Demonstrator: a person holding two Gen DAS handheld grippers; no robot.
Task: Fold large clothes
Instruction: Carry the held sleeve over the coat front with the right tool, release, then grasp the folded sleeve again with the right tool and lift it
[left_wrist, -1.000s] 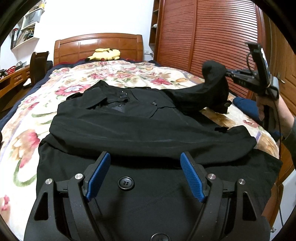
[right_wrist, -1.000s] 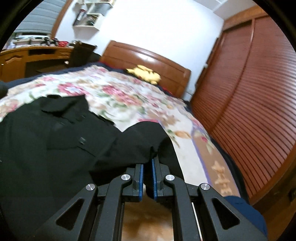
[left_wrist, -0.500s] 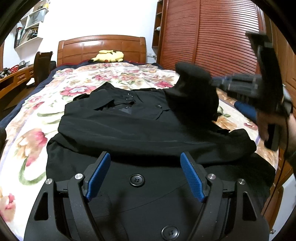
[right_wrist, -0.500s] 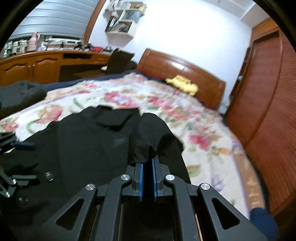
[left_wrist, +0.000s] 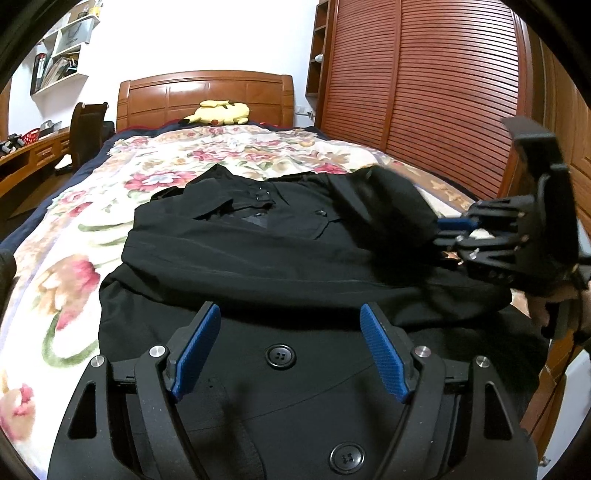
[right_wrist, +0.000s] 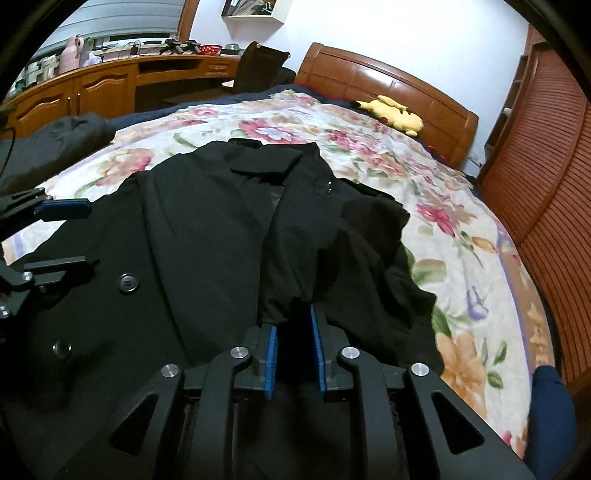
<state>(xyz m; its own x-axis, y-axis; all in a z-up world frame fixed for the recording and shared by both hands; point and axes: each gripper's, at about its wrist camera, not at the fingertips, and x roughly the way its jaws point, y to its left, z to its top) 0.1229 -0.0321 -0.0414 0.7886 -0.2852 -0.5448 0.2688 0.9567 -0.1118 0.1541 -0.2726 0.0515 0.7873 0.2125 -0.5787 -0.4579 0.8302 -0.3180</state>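
A large black coat (left_wrist: 295, 266) lies front-up on the flowered bedspread (left_wrist: 74, 258), with one sleeve folded across its chest. Its other sleeve (right_wrist: 354, 258) now rests bent over the coat's right side. My right gripper (right_wrist: 293, 321) sits at that sleeve's cuff. Its jaws are opening, and the cuff lies loose between the blue pads. From the left wrist view, the right gripper (left_wrist: 443, 232) reaches in from the right edge, held by a hand. My left gripper (left_wrist: 289, 308) hangs open, nothing in it, just above the coat's buttoned lower front (left_wrist: 280, 356).
A yellow plush toy (left_wrist: 218, 112) lies by the wooden headboard (left_wrist: 207, 92). A slatted wooden wardrobe (left_wrist: 424, 92) runs along the bed's right side. A desk with a chair (right_wrist: 258, 66) stands on the left, and another dark garment (right_wrist: 55, 140) lies at the bed's left edge.
The right gripper swung the raised sleeve inward and lowered it onto the coat, then its jaws parted from shut. The left gripper stayed where it was, open.
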